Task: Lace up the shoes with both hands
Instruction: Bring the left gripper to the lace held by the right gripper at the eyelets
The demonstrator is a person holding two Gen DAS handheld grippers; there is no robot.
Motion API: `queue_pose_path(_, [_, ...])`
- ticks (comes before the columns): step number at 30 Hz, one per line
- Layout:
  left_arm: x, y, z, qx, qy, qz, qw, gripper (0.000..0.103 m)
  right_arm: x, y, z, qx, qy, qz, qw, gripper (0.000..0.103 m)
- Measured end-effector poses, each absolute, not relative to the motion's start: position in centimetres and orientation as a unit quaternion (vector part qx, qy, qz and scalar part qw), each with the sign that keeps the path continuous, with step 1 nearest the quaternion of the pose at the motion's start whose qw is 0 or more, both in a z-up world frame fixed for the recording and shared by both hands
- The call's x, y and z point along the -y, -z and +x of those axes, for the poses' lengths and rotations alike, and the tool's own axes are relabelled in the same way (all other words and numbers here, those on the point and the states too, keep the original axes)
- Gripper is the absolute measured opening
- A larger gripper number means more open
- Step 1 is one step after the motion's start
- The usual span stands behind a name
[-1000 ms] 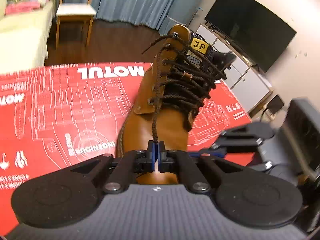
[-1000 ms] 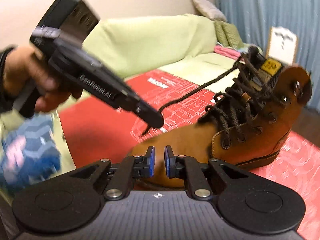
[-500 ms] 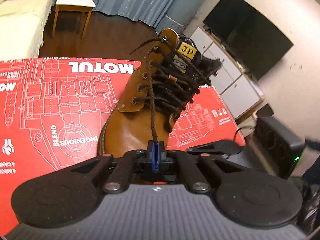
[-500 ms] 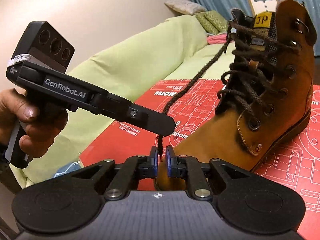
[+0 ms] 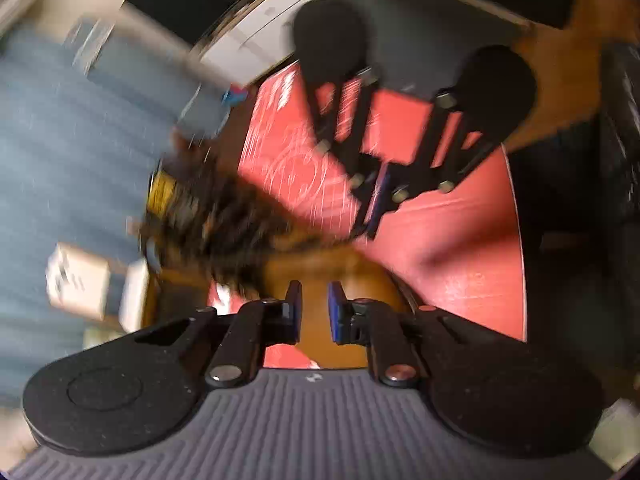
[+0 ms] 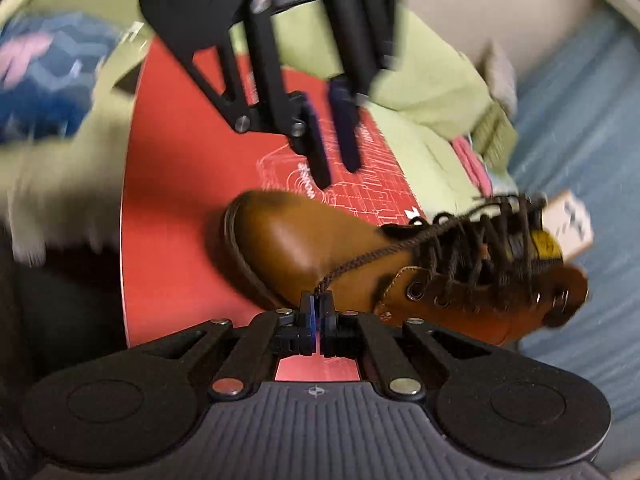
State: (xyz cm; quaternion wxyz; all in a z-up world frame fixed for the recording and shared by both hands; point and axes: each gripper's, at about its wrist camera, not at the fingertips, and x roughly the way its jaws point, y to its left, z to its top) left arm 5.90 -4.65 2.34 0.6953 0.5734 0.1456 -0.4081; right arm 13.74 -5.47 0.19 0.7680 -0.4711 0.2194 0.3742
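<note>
Lace (image 6: 360,258) passed from left gripper (image 5: 314,312), now opening, to right gripper (image 6: 318,304).

We see a tan-brown boot (image 6: 320,248) with dark brown laces (image 6: 460,236) mid-frame, on a red mat (image 6: 180,184) printed with white line drawings; pale green sofa (image 6: 432,76) upper right.

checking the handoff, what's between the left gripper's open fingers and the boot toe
In the right wrist view the stretch from the left gripper down to the boot toe shows only bare red mat. The lace runs to the shut right gripper.
</note>
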Motion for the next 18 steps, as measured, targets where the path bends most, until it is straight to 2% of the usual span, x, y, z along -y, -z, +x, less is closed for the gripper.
queue_pose_path(5, [6.2,-1.3,5.1,-0.082,0.416,0.644,0.637,0.016,5.5,1.2,14.2,-0.187,-0.364,-0.522,0.748,0.000])
queue_pose_path(13, [7.9,0.3,5.5,-0.079,0.430,0.672,0.598,0.016,4.7,1.7,13.7,-0.152,-0.362,-0.551,0.736,0.000])
queue_pose_path(14, [8.1,0.5,5.6,-0.083,0.427,0.671,0.600,0.014,4.9,1.6,13.7,-0.150,-0.363,-0.551,0.737,0.000])
queue_pose_path(15, [8.3,0.6,5.8,-0.088,0.425,0.670,0.603,0.004,5.1,1.5,13.8,-0.148,-0.364,-0.550,0.737,0.000])
queue_pose_path(18, [8.0,0.6,6.2,-0.092,0.418,0.661,0.617,0.002,5.4,1.2,14.1,-0.146,-0.367,-0.544,0.741,0.000])
